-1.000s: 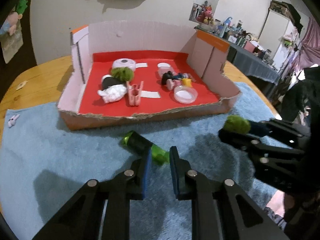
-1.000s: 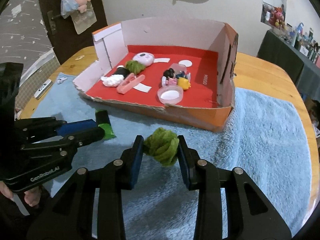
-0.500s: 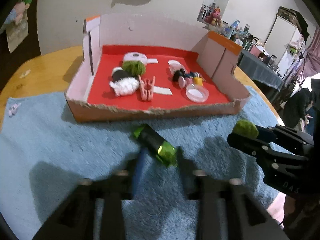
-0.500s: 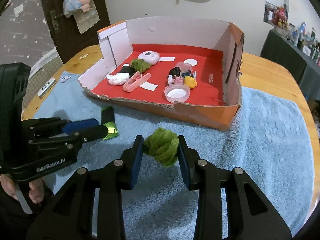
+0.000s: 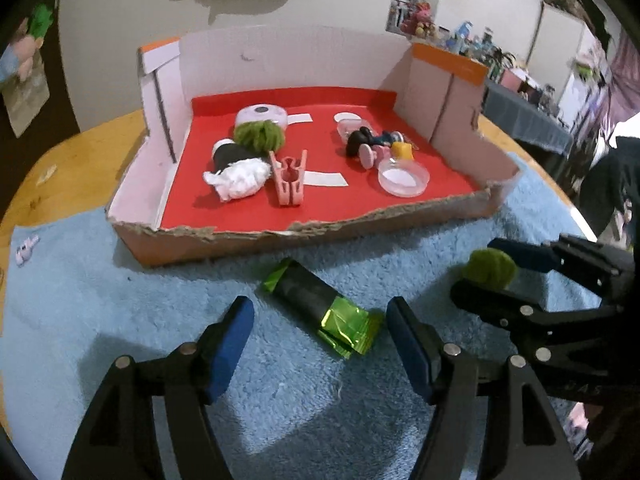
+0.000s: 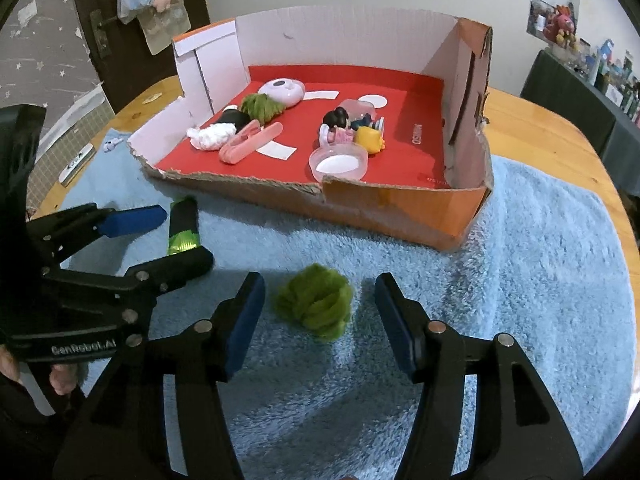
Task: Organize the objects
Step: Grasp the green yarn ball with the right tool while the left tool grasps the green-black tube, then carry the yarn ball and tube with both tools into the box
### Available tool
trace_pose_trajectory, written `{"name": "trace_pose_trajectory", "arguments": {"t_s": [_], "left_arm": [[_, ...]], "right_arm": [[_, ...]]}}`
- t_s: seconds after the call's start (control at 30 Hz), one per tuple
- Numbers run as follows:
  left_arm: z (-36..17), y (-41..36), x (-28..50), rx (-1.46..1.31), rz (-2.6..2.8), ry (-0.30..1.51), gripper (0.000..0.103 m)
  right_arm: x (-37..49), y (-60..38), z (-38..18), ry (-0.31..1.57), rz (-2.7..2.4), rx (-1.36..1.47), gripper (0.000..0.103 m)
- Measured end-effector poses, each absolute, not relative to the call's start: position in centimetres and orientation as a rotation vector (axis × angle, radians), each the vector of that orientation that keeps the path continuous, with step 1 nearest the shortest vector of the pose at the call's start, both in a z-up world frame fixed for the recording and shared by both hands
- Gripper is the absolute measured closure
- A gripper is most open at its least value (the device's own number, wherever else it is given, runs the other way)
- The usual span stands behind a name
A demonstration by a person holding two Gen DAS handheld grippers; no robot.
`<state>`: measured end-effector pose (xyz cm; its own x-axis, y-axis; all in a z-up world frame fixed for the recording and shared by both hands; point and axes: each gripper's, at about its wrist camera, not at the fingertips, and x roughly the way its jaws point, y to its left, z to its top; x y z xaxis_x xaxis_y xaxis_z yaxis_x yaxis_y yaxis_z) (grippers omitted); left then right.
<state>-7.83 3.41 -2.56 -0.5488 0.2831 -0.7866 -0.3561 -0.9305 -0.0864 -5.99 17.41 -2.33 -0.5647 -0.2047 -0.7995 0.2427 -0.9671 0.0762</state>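
**Both grippers wide, nothing held**

Left gripper [image 5: 320,338]: jaws apart, straddling green-black wrapper [image 5: 320,308] on blue towel [image 5: 100,292], just in front of cardboard box [image 5: 248,240]. Right gripper [image 6: 320,320]: jaws apart around green yarn ball [image 6: 314,302], also on towel before the box.

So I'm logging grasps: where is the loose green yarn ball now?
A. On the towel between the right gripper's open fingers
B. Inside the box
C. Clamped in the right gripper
A: the yarn ball lies on the towel, touching neither finger of the right gripper.
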Motion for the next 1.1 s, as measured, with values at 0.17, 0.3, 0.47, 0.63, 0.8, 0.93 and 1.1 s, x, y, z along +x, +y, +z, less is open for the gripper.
{"name": "trace_pose_trajectory", "arguments": {"t_s": [0.17, 0.3, 0.47, 0.63, 0.8, 0.93, 1.1], "left_arm": [[-2.5, 3.3, -8.0, -1.232, 2.485, 0.128, 0.047], [-2.4, 3.0, -8.0, -1.23, 2.477, 0.088, 0.05], [-2.0, 2.7, -7.7, -1.225, 2.465, 0.058, 0.05], [-1.7, 2.4, -7.3, -1.219, 2.465, 0.041, 0.05], [-0.9, 2.0, -6.5, -1.196, 2.468, 0.029, 0.05], [0.0, 1.6, -5.7, -1.173, 2.472, 0.011, 0.05], [1.2, 1.3, -5.2, -1.138, 2.478, -0.006, 0.05]], "right_arm": [[-5.9, 16.7, -2.6, 0.124, -2.584, 1.303, 0.069], [-5.8, 16.3, -2.5, 0.14, -2.58, 1.3, 0.07], [-5.6, 16.4, -1.9, 0.101, -2.574, 1.28, 0.07], [-5.4, 16.3, -1.3, 0.083, -2.57, 1.264, 0.07], [-4.9, 16.0, -0.4, 0.081, -2.572, 1.235, 0.07], [-4.4, 15.6, 0.5, 0.09, -2.574, 1.206, 0.07], [-4.2, 15.2, 1.5, 0.096, -2.582, 1.173, 0.07]]}}
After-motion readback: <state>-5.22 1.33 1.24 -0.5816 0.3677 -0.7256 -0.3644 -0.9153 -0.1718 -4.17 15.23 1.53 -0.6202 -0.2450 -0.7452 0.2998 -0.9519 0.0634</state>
